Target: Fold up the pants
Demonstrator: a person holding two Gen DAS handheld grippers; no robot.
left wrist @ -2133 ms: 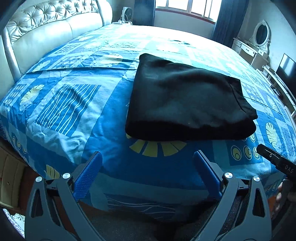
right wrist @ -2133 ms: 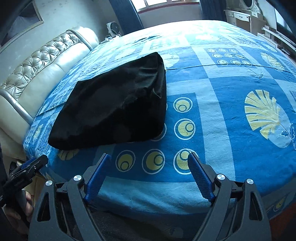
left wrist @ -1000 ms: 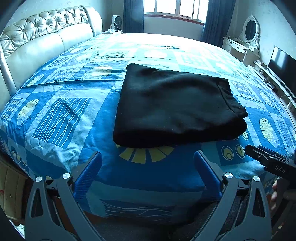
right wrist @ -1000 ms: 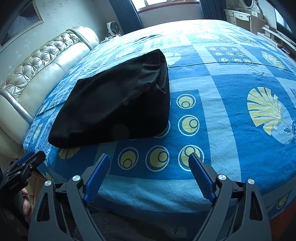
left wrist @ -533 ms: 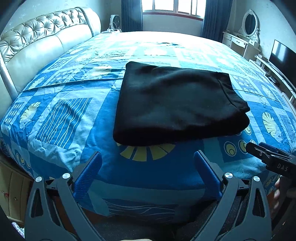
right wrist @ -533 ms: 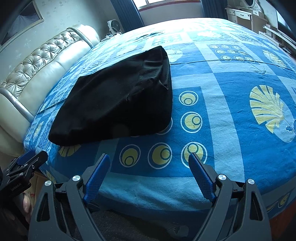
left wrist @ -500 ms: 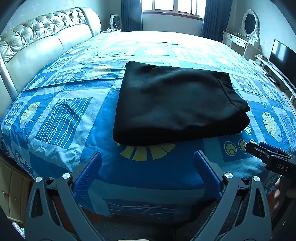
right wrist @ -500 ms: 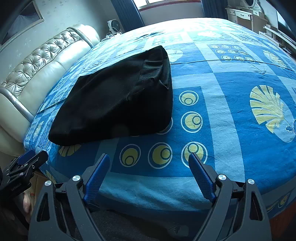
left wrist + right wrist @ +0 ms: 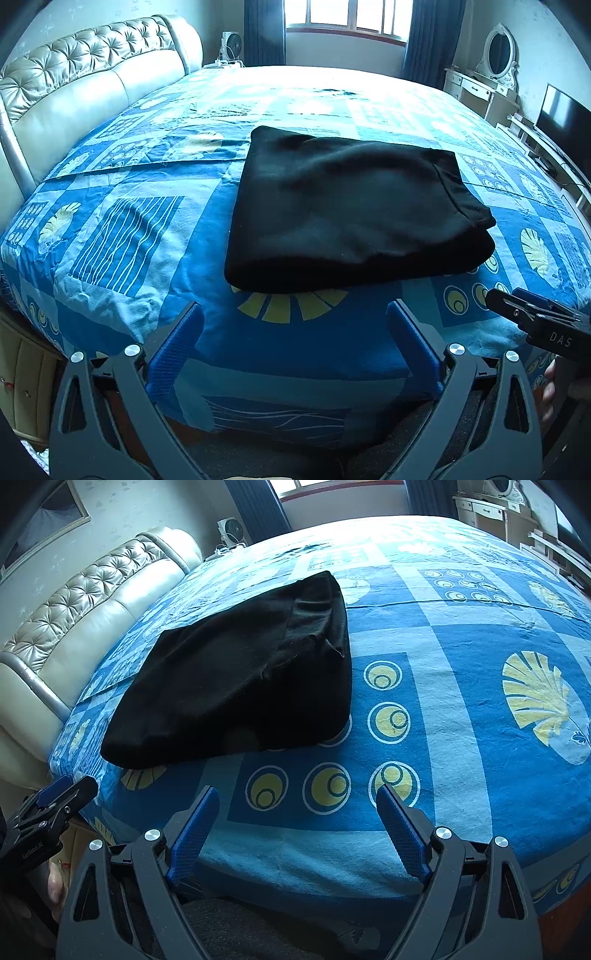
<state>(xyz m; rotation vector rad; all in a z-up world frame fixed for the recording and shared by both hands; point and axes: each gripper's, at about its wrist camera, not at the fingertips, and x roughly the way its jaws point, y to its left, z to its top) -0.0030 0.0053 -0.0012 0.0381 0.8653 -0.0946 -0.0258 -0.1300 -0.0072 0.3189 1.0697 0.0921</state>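
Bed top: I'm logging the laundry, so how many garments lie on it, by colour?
Black folded pants: 1
Other colours: 0
Total: 1, lying on the blue patterned bedspread, with neither gripper touching it.

pants [image 9: 347, 210]: layers inside the fold hidden; underside hidden against the bed [image 9: 122, 221].
right tool [image 9: 535, 325]: from my left camera, cut off at 3 o'clock; only its tip shows.
left tool [image 9: 48, 819]: from my right camera, cut off at 9 o'clock.
my hand [image 9: 552, 391]: only fingers show, rest cropped.
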